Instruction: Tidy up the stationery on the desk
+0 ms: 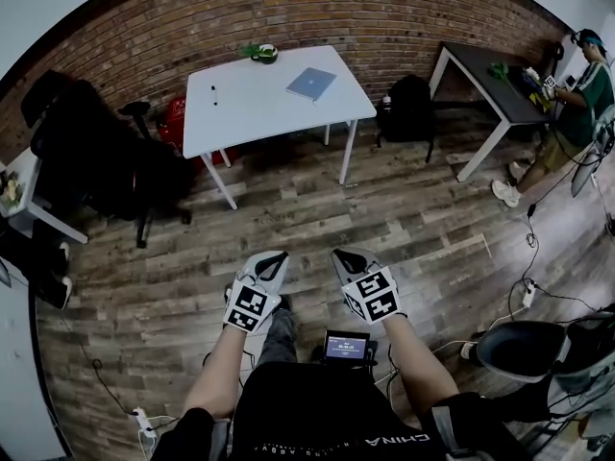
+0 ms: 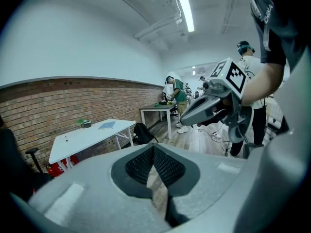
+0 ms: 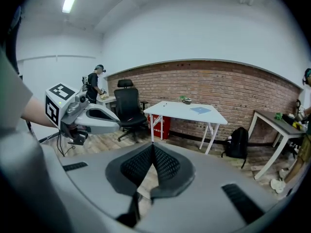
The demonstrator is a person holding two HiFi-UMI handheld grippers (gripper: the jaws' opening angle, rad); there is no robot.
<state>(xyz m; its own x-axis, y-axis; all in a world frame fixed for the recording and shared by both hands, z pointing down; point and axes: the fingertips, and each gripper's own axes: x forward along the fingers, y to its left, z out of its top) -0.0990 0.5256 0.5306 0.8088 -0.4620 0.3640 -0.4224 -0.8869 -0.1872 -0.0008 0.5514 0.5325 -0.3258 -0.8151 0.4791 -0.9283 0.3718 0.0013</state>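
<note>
grip: our left hand-held gripper [image 1: 273, 260] and right hand-held gripper [image 1: 348, 255] both clenched, empty | step: we reckon approach only; stationery well ahead on the white rectangular table [image 1: 259, 109]: flat blue notebook [image 1: 310, 83], small dark pen-like item [image 1: 213, 94] | next: walk up, open jaws | unclear: green-and-dark blob [image 1: 261, 53] at far edge, too small to tell

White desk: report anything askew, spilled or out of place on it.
Nothing is spilled on the white desk. The blue notebook lies skewed to the desk's edges, a small dark object lies loose, and a green-and-dark item sits at the back edge.
</note>
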